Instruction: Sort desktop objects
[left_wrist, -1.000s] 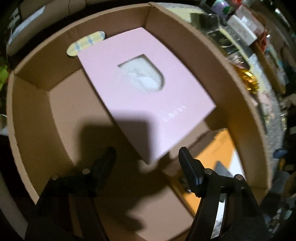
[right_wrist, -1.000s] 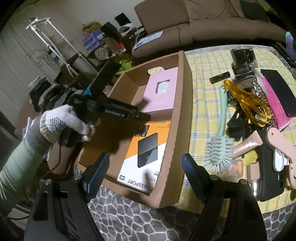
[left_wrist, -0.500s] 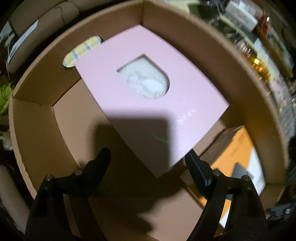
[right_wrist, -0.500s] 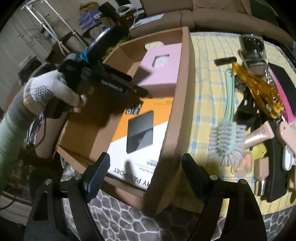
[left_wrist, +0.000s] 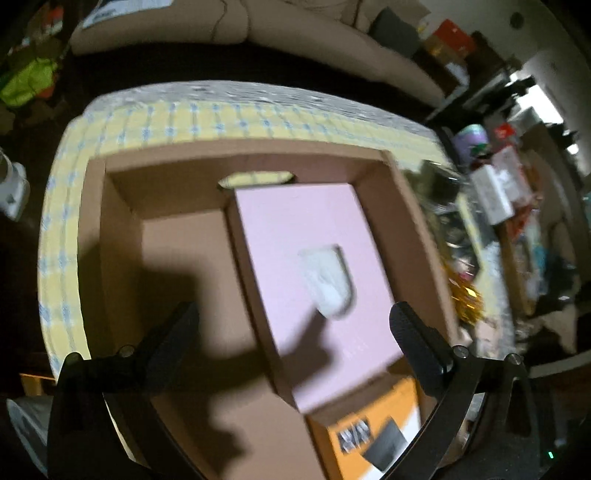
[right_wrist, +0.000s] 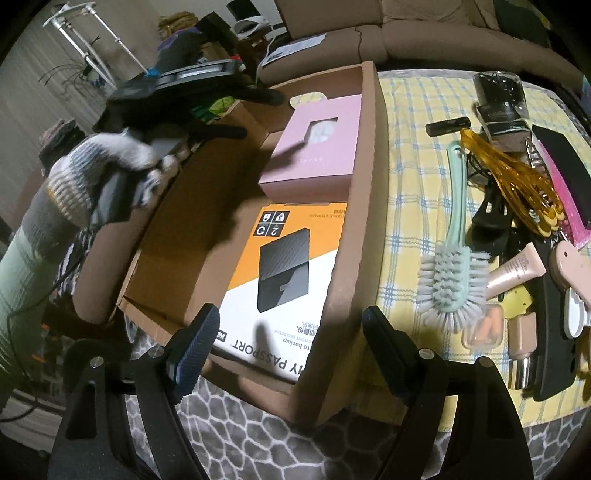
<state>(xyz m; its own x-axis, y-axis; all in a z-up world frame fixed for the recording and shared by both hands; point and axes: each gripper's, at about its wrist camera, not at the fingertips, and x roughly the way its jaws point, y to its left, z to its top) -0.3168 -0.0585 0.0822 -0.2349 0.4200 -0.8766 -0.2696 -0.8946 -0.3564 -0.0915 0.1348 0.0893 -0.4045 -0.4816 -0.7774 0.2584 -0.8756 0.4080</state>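
A brown cardboard box (right_wrist: 365, 155) stands on the yellow checked cloth. Inside it a pink flat box (left_wrist: 306, 280) with a white window lies at the far end, also in the right wrist view (right_wrist: 317, 147). An orange and white hard-drive box (right_wrist: 284, 273) lies at the near end, also in the left wrist view (left_wrist: 373, 439). My left gripper (left_wrist: 291, 325) is open and empty, held above the cardboard box; in the right wrist view it (right_wrist: 236, 110) hangs over the box's left side. My right gripper (right_wrist: 288, 328) is open and empty over the box's near right corner.
To the right of the box the cloth (right_wrist: 410, 122) carries a mint brush (right_wrist: 450, 273), orange clips (right_wrist: 509, 181), a pink sheet (right_wrist: 565, 192), cosmetic tubes (right_wrist: 517, 269), a black stick (right_wrist: 447, 125) and several dark items. A sofa (right_wrist: 424, 33) stands behind the table.
My left gripper has lifted and pulled back from deep inside the box, so the far table edge and sofa now show. The pink box stays lying in the box. My right gripper barely moved.
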